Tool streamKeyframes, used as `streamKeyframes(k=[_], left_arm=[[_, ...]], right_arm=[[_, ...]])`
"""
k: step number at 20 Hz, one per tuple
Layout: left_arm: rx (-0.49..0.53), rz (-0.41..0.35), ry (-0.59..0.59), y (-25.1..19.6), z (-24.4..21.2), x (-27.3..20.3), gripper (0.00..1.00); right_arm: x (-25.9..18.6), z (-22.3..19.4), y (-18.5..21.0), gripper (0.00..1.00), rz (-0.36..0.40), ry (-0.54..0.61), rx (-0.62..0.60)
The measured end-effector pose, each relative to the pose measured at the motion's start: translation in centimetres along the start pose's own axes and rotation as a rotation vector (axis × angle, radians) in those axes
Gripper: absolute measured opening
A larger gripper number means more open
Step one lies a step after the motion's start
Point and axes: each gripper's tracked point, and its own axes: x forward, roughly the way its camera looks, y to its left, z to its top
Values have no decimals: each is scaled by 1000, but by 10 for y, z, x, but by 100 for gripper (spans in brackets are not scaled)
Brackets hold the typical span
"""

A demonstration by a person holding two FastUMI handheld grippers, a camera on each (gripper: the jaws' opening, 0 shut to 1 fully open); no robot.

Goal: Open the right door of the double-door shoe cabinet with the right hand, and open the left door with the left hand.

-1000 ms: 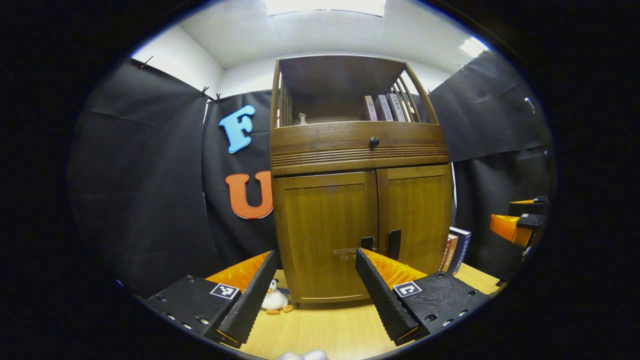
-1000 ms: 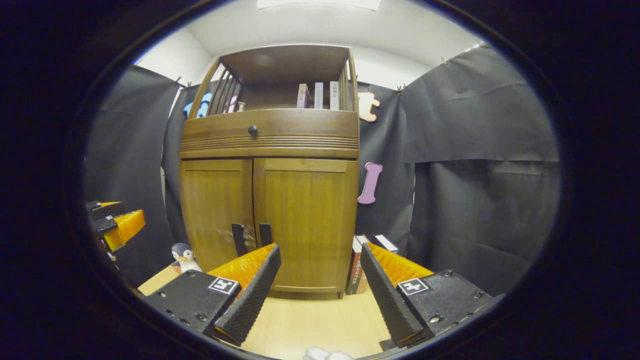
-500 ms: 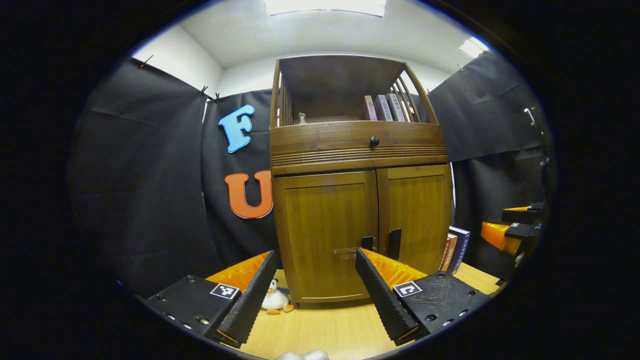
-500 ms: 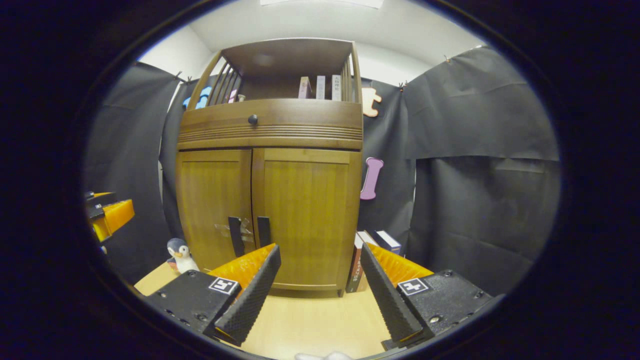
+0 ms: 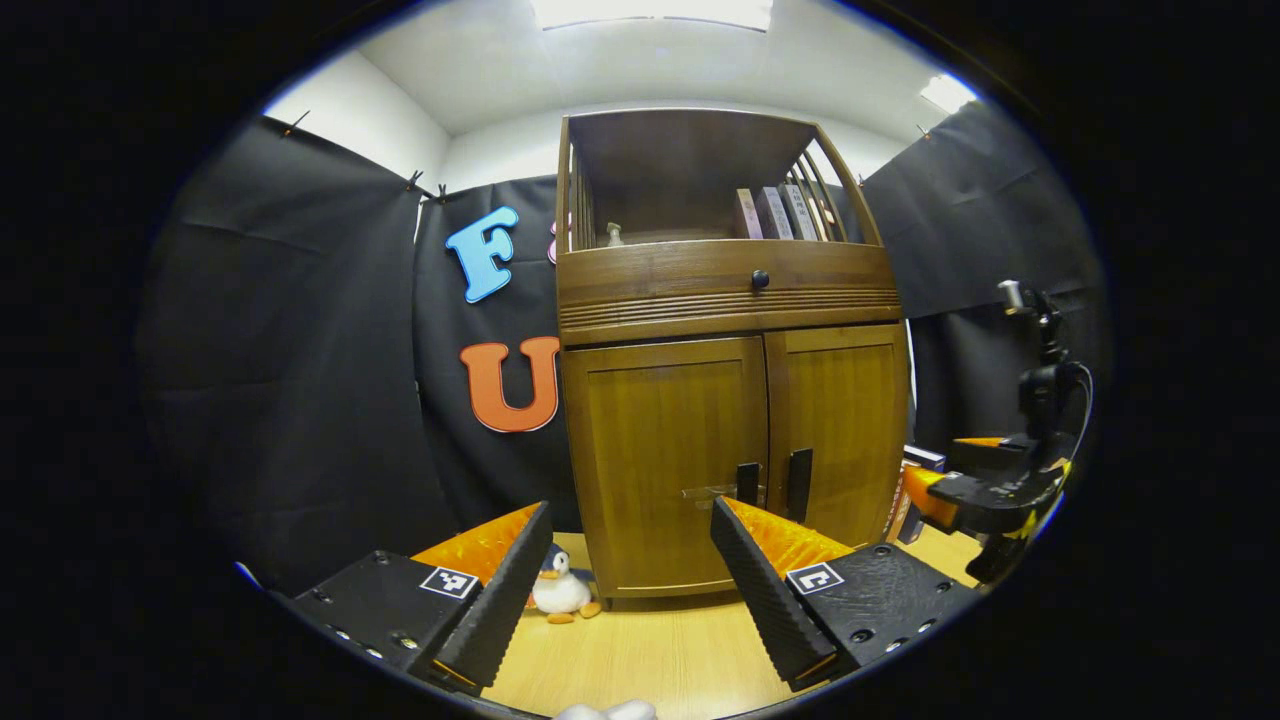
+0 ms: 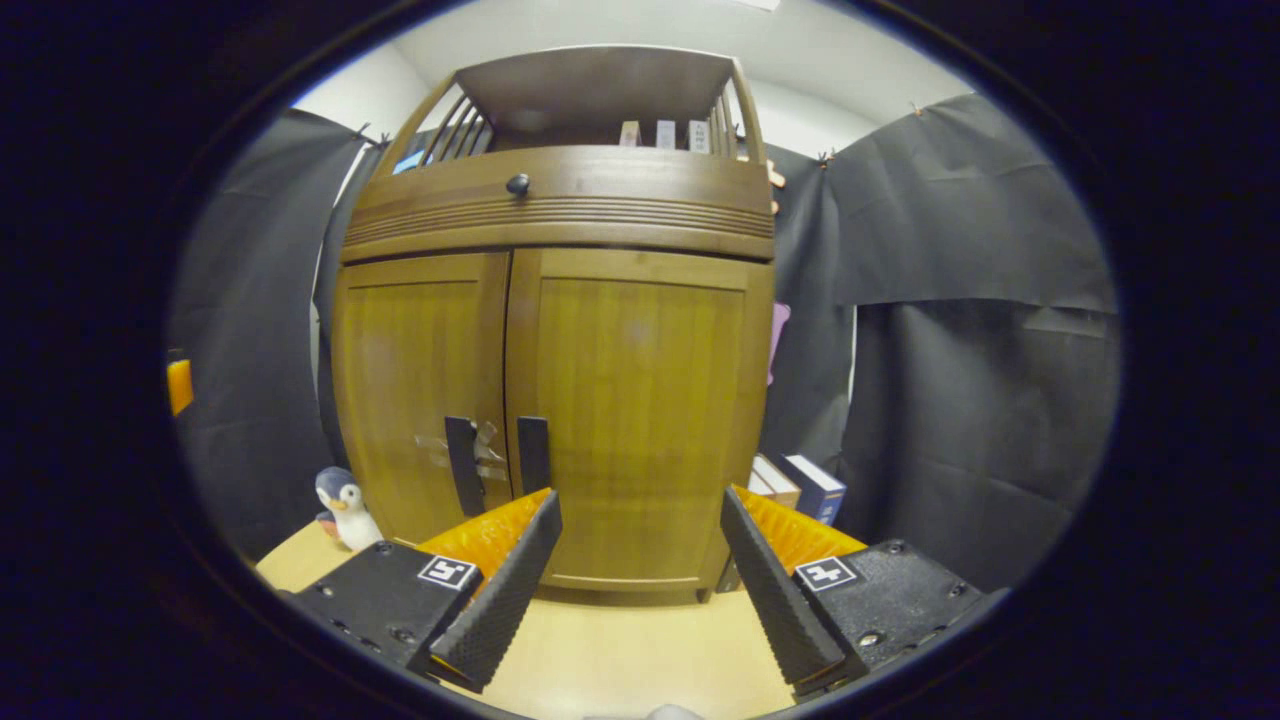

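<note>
Shoe cabinet shut on both sides, neither handle yet reached

Shoe cabinet point(image 6: 550, 330) stands upright on the wooden surface point(image 6: 620, 650), against the black cloth wall, and nothing of the task is done so far. Its right door point(image 6: 640, 420) and left door point(image 6: 415, 400) both sit flush in the frame, meeting at the centre line with no gap showing. The two dark vertical handles, right handle point(image 6: 533, 453) and left handle point(image 6: 461, 465), stand side by side low on the cabinet's front, each untouched.

In the right gripper view, the right gripper point(image 6: 640, 570) is in front of the cabinet's right door, fingers spread wide with nothing between them; the right handle lies up and to the left of its gap, apart from both fingers. In the left gripper view, the left gripper point(image 5: 632, 575) is likewise spread and empty, farther back from the cabinet, roughly facing the left door point(image 5: 665, 455).

A toy penguin point(image 6: 343, 508) sits at the cabinet's left foot and some books point(image 6: 800, 485) lean at its right foot, both clear of the doors' fronts.

Left to do, as I judge it: everything. The right gripper seems nearer its handle, so the right door looks first in line, then the left.
</note>
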Motion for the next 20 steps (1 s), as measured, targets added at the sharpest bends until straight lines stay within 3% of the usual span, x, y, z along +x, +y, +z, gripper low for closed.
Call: streamKeyframes(k=[11,19,20], left_arm=[[-7,56,3,23,5,-7,96],[-3,102,39,33,-3,-8,96],[-1,107,41,35,-4,-8,96]], right_arm=[[130,-26,84,94,98,80,-21],[165,-41,100,68,115,149,14],[166,-44,99,60,115,152,16]])
